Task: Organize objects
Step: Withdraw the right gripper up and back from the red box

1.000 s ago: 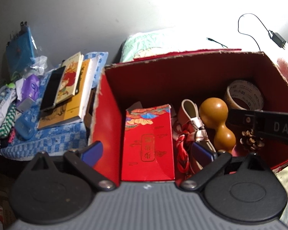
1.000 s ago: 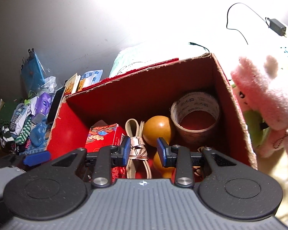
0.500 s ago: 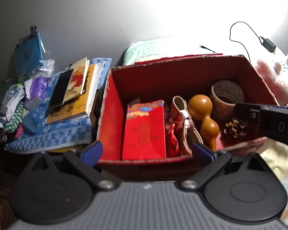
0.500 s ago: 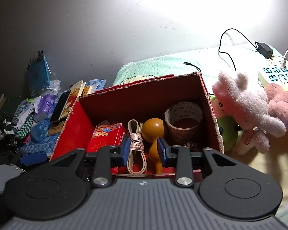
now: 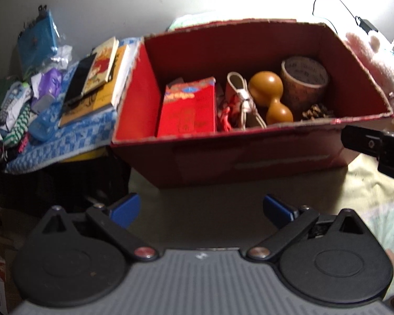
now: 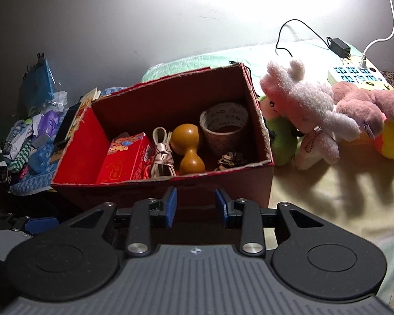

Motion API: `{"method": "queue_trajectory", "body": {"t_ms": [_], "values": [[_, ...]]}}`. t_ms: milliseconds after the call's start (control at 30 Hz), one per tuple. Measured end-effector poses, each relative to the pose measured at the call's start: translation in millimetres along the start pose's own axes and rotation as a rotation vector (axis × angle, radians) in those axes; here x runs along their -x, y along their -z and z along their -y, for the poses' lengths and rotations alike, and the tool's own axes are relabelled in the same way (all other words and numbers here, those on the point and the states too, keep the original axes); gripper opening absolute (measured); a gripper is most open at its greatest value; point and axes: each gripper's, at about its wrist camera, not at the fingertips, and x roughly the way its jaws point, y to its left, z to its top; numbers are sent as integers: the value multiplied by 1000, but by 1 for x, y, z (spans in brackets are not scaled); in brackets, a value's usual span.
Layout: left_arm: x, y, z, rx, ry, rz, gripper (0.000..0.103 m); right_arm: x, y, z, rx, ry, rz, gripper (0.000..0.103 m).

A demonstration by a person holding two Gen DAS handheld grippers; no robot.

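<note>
Left gripper (image 5: pixel 199 209): jaws wide apart, holding nothing, short of the red cardboard box (image 5: pixel 249 155) at 12 o'clock. Right gripper (image 6: pixel 193 206): jaws part-open, empty, just before the same box (image 6: pixel 170 191). Inside, left to right: red gift packet (image 6: pixel 123 161) with gold characters too blurred to read, coiled strap (image 6: pixel 161 155), wooden gourd (image 6: pixel 187 147), printed tape roll (image 6: pixel 224 124) with illegible lettering, pine cone (image 6: pixel 229 158). At 2 o'clock, pink plush toys (image 6: pixel 310 110); power strip (image 6: pixel 354 74) beyond. At 10 o'clock, stacked books (image 5: pixel 102 76).
</note>
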Motion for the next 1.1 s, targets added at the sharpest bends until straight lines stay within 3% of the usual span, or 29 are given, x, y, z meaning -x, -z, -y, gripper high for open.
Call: {"method": "queue_trajectory", "body": {"t_ms": [433,733,1100], "values": [[-19,17,7,-11,28,-87,100,-10,25,11,6,49,-100,41],[-14,13,7,3,69,-106,100,-3,22,11,20,57,-111,41],[21,-16,1,5,65,-12,100,24,-2,2,52,43,-35,41]]}}
